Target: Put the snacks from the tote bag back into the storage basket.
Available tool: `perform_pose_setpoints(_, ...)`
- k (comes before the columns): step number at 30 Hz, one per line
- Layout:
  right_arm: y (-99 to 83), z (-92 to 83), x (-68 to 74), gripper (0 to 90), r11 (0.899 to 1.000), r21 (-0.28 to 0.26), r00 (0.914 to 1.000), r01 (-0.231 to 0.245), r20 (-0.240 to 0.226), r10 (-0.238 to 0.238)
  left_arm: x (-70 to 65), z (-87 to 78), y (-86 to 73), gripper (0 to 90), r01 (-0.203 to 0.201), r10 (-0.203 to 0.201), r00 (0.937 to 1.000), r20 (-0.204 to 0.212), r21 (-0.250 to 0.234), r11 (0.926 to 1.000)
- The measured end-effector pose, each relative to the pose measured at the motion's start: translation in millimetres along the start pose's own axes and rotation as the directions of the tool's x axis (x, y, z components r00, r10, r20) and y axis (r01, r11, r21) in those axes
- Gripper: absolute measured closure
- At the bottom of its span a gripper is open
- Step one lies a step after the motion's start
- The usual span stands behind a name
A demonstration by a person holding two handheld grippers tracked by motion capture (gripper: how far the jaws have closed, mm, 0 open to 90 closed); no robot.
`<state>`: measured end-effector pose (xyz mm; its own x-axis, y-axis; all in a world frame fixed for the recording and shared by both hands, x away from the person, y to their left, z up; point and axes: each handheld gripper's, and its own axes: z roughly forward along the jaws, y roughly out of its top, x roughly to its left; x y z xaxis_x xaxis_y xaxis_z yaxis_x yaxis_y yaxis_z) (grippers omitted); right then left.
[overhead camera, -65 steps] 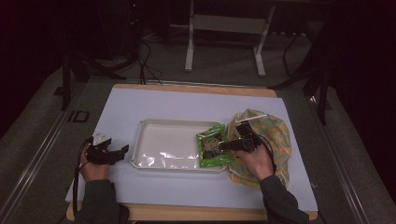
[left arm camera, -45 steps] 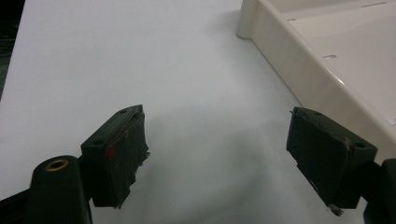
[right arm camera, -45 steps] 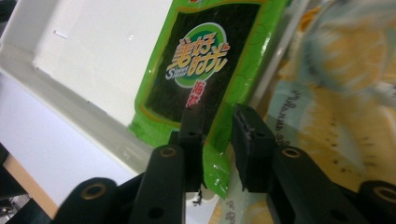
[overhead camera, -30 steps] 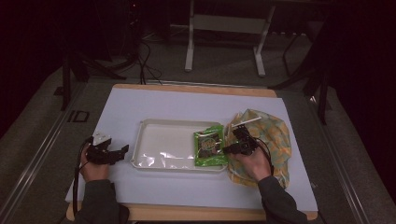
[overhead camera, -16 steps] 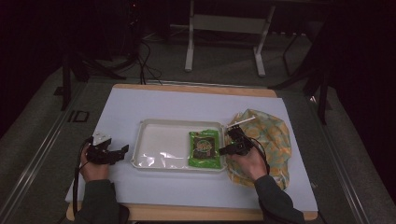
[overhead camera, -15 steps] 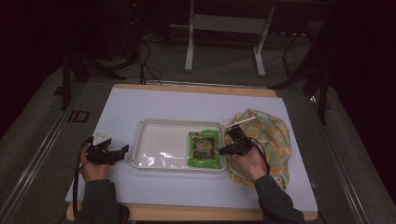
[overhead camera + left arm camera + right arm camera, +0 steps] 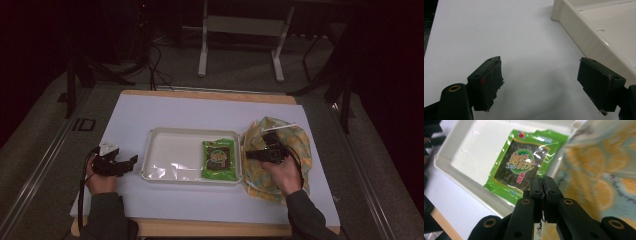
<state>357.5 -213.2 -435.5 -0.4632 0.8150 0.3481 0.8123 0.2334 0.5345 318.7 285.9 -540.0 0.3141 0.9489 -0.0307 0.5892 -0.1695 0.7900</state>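
A green seaweed snack packet [image 7: 219, 159] [image 7: 524, 165] lies flat in the right end of a white tray [image 7: 167, 134] [image 7: 466, 150]. My right gripper [image 7: 248, 154] [image 7: 543, 180] hovers just right of the tray, over a fabric bag with a lemon print [image 7: 295, 145] [image 7: 599, 170]. Its jaws have just been opening by a sliver, but they still stand together with nothing between them. My left gripper [image 7: 131, 162] [image 7: 544, 82] rests low over the white table cover, left of the tray's wall [image 7: 584, 32], open and empty.
The white cover [image 7: 200, 112] spans the wooden table, with bare room behind and in front of the tray. Beyond the table's far edge are dark floor, cables and a metal stand [image 7: 240, 30].
The packet, earlier held at the tray's right edge, now lies flat inside the tray. My right gripper has let it go and drawn back to the right and upward. The left gripper has not moved.
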Motion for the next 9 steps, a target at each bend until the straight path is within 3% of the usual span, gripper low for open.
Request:
perform_pose_setpoints(4,-1.3,-13.5,-6.9,87.4,0.998,-0.054,0.9999,-0.013,0.002,0.013,0.2,-0.1,-0.1,20.4,0.003,-0.003,1.0000,0.000,-0.003,1.0000)
perform_pose_setpoints(9,-4.7,-23.4,-14.9,87.8,0.996,-0.086,0.9994,-0.035,0.003,0.035,0.2,0.0,-0.1,20.4,0.004,-0.004,1.0000,0.001,-0.003,1.0000)
